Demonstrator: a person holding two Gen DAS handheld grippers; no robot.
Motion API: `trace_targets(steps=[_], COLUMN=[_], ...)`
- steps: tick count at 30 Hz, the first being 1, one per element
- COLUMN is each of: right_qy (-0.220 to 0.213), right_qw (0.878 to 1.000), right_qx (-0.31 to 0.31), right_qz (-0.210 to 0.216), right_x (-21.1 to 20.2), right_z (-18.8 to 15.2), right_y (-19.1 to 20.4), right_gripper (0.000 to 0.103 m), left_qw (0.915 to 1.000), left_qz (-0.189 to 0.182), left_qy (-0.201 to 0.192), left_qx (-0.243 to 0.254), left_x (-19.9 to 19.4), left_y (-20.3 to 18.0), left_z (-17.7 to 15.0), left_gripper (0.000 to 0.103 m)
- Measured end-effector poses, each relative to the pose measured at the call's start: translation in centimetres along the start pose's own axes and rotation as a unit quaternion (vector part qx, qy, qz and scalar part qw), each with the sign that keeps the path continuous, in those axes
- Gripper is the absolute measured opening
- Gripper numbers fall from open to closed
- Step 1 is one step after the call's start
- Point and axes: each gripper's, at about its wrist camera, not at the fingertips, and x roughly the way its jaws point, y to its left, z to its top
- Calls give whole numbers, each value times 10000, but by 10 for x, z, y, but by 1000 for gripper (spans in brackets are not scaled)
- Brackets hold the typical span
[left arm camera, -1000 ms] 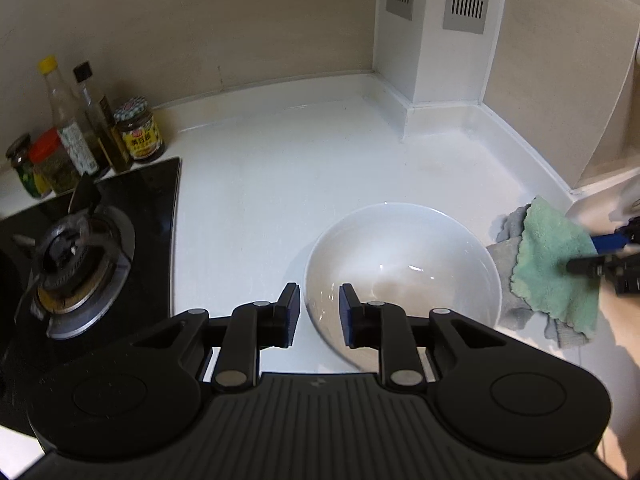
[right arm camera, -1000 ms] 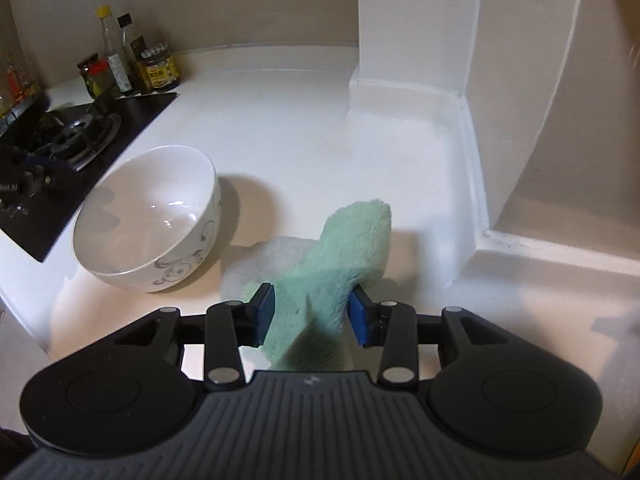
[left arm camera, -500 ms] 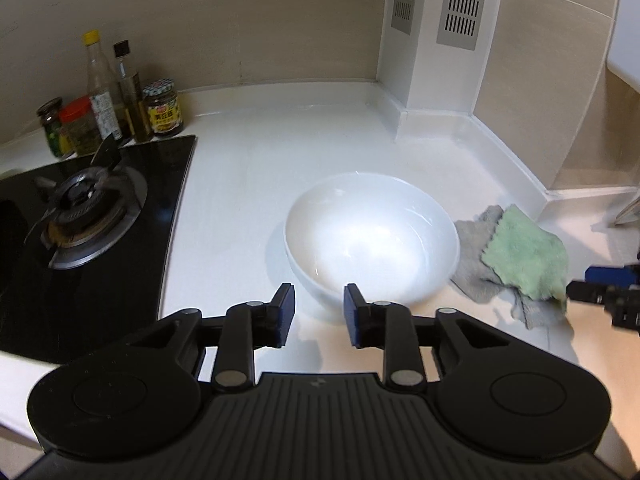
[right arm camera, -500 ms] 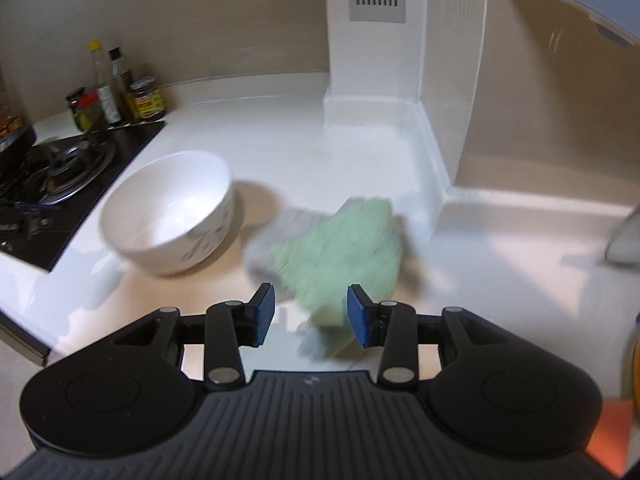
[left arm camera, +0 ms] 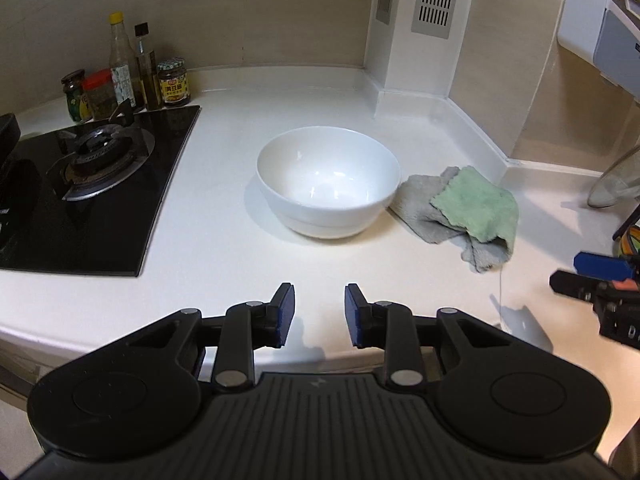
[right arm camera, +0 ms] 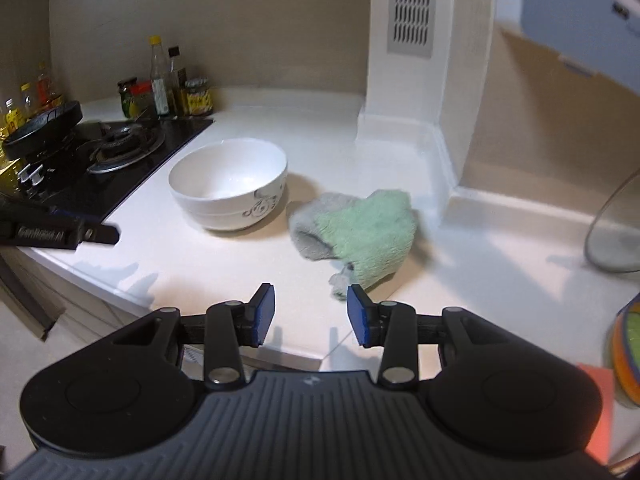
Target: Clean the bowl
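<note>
A white bowl (left arm camera: 328,182) stands upright and empty on the white counter; in the right wrist view (right arm camera: 230,188) it shows a grey pattern on its side. A green and grey cloth (left arm camera: 468,208) lies crumpled on the counter just right of the bowl, also in the right wrist view (right arm camera: 360,232). My left gripper (left arm camera: 319,314) is open and empty, above the counter's front edge, well short of the bowl. My right gripper (right arm camera: 310,314) is open and empty, just short of the cloth's near end. Its tip shows at the left wrist view's right edge (left arm camera: 592,276).
A black gas hob (left arm camera: 92,168) lies left of the bowl, with a dark pan (right arm camera: 44,128) on it. Several sauce bottles and jars (left arm camera: 128,84) stand behind the hob. A white vented column (left arm camera: 416,32) rises at the back. A glass lid (right arm camera: 616,224) leans at the right.
My right gripper let go of the cloth, which dropped onto the counter, and pulled back. My left gripper drew back from the bowl toward the counter's front edge.
</note>
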Motion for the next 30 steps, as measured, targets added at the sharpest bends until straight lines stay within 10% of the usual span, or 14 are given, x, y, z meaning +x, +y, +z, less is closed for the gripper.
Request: trace_targets(steps=[30], right_qy=[-205], right_qw=[9997], right_qx=[149], right_qz=[2], right_x=[-13], right_z=[-14], right_y=[5], right_gripper=[35], left_qw=[9993], left_qz=[211], left_qy=[-304], left_qx=[-42], left_x=[-25], left_y=[-1], left_z=[-19], left_gripper=[34])
